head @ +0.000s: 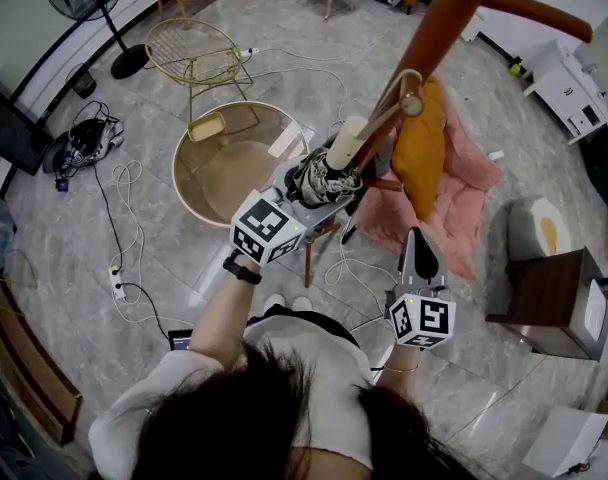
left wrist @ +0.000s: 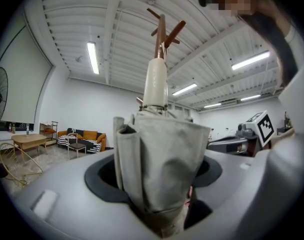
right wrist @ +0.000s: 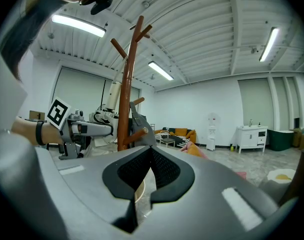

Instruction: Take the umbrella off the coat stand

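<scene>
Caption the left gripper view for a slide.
Left gripper clamped on the folded grey umbrella, whose cream handle rises toward the pegs of the brown coat stand.

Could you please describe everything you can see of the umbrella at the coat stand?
The umbrella is folded shut, its pale grey fabric gathered in loose pleats, with a smooth cream cylindrical handle at its upper end. It stands roughly upright close by the brown wooden coat stand, handle up near a peg. How it hangs there cannot be made out. The left gripper has its fingers closed on the fabric bundle.
</scene>
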`<state>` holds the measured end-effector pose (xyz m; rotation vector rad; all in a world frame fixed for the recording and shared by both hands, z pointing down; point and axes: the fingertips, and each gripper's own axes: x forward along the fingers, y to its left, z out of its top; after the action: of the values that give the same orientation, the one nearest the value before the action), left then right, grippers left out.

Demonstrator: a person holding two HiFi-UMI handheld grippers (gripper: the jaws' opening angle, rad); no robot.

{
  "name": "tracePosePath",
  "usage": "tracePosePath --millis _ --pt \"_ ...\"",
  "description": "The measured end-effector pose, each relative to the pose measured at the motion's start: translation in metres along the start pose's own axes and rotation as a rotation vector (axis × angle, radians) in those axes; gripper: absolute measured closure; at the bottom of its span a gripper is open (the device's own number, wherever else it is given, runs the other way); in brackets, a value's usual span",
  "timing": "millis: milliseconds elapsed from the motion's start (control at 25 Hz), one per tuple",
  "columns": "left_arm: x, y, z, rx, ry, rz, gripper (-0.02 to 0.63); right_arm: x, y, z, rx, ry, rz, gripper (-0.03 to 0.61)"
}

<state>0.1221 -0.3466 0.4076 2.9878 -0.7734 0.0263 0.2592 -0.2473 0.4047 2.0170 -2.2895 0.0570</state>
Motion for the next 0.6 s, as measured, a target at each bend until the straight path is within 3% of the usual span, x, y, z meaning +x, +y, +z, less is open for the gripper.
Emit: tracePosePath --millis 600 --pt "-0.017 -0.006 0.003 0.026 0.023 0.027 0.281 -0.011 0.005 0.008 -0.003 -0.028 -0.002 0.575"
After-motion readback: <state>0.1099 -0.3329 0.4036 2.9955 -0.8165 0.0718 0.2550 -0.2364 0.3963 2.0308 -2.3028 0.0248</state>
